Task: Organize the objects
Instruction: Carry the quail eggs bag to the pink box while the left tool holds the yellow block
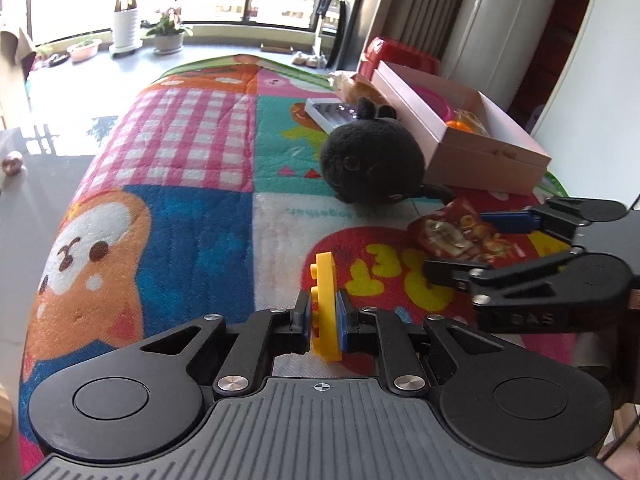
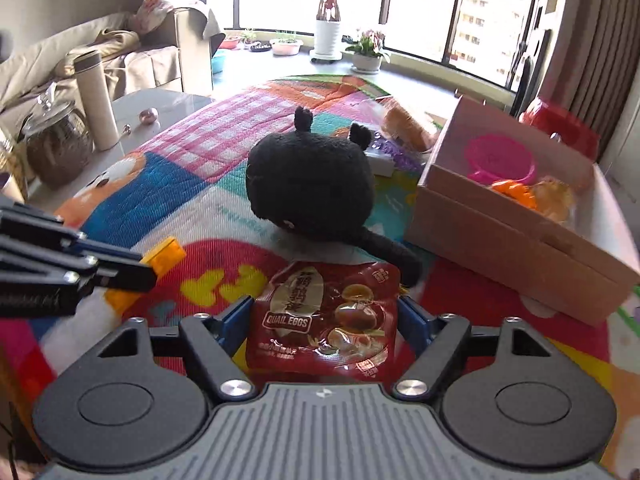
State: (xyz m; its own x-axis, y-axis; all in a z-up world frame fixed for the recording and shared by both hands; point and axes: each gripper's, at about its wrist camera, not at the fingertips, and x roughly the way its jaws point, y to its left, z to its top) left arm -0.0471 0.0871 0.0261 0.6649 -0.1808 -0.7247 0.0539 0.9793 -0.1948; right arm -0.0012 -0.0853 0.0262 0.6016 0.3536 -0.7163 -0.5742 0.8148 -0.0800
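Note:
My left gripper (image 1: 325, 314) is shut on a yellow toy brick (image 1: 325, 300), held on edge above the colourful blanket (image 1: 180, 152). The brick also shows in the right wrist view (image 2: 162, 262). My right gripper (image 2: 323, 312) has its blue pads on both sides of a red quail-egg snack packet (image 2: 326, 316) and holds it. The packet also shows in the left wrist view (image 1: 456, 234). A black plush cat (image 2: 310, 184) lies beyond it. An open pink cardboard box (image 2: 516, 240) at the right holds a pink cup (image 2: 500, 160) and orange items (image 2: 516, 192).
A bread bag (image 2: 408, 124) and a grey tray (image 1: 332, 112) lie behind the plush. A jar (image 2: 58, 144) and a white flask (image 2: 96, 100) stand on the side table at the left. A red stool (image 2: 564, 124) is behind the box.

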